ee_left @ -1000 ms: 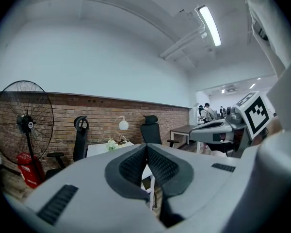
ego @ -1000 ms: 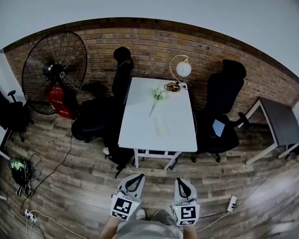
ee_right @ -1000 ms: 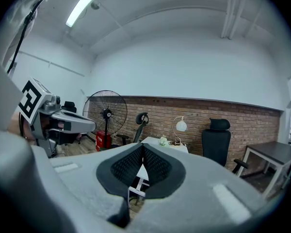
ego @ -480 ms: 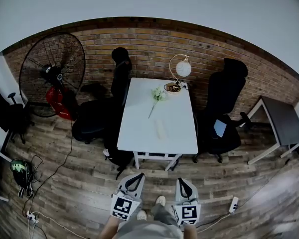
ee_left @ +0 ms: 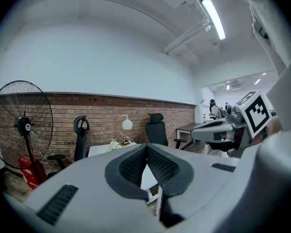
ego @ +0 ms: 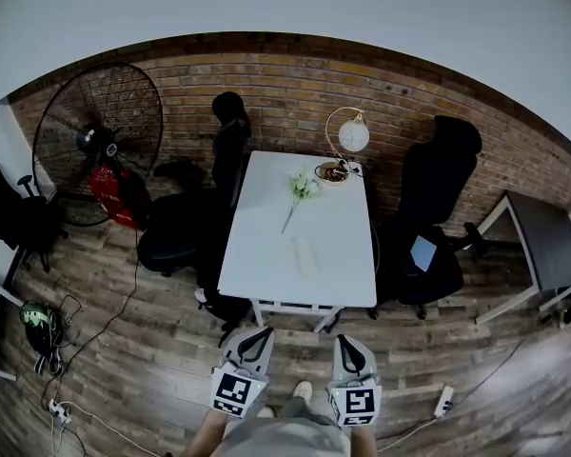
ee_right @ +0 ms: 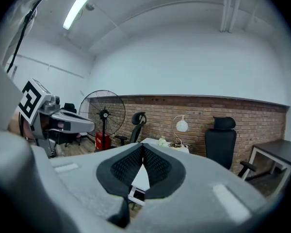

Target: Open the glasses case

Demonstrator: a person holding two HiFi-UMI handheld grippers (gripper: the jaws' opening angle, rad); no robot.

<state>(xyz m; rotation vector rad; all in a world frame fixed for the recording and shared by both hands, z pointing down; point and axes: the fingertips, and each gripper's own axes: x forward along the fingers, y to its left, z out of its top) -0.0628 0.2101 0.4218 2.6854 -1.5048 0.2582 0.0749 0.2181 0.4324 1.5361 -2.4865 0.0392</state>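
Observation:
The glasses case (ego: pixel 305 254), pale and oblong, lies closed on the white table (ego: pixel 266 227), toward its near end in the head view. Both grippers are held side by side in front of the person, short of the table's near edge and touching nothing. The left gripper (ego: pixel 264 333) is shut with its pads meeting at the tip and nothing between them, as the left gripper view (ee_left: pixel 146 146) also shows. The right gripper (ego: pixel 344 341) is shut and empty too, with its pads together in the right gripper view (ee_right: pixel 142 145). From both gripper views the case cannot be made out.
A flower sprig (ego: pixel 300 187) and a globe lamp (ego: pixel 347 136) stand at the table's far end. Black office chairs (ego: pixel 433 208) flank the table. A big floor fan (ego: pixel 95 141) is at the left, a dark desk (ego: pixel 542 241) at the right, and cables and a power strip (ego: pixel 444 400) lie on the wood floor.
The person has stepped toward the table, which now sits slightly nearer and larger in the head view. Both grippers travelled forward with the person and stayed shut.

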